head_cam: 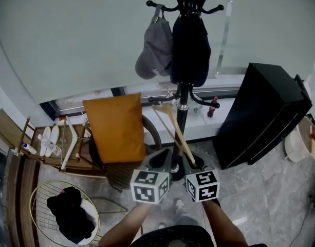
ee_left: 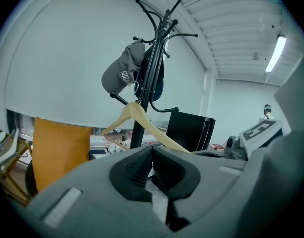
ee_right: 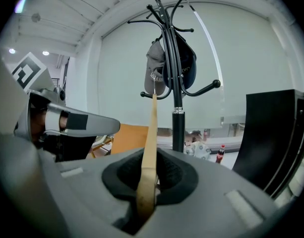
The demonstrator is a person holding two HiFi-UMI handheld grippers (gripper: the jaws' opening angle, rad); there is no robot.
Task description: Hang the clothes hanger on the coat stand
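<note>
A black coat stand (head_cam: pixel 183 94) rises ahead with a grey cap (head_cam: pixel 156 48) and a black bag (head_cam: pixel 190 48) on its upper hooks. My right gripper (head_cam: pixel 190 163) is shut on one arm of a wooden clothes hanger (head_cam: pixel 172 125), which slants up and left towards the stand's lower hooks. In the right gripper view the hanger (ee_right: pixel 151 148) runs edge-on out of the jaws, just left of the pole (ee_right: pixel 177 118). My left gripper (head_cam: pixel 165 161) is beside it, shut and empty; in its own view the hanger (ee_left: pixel 142 122) hangs beyond the closed jaws.
An orange cushion (head_cam: pixel 116 127) leans on a chair left of the stand. A black cabinet (head_cam: pixel 262 112) stands at right, with a white bucket (head_cam: pixel 301 140) beyond it. A wire basket (head_cam: pixel 41 199) holding dark clothes and a wooden rack (head_cam: pixel 54 161) sit at lower left.
</note>
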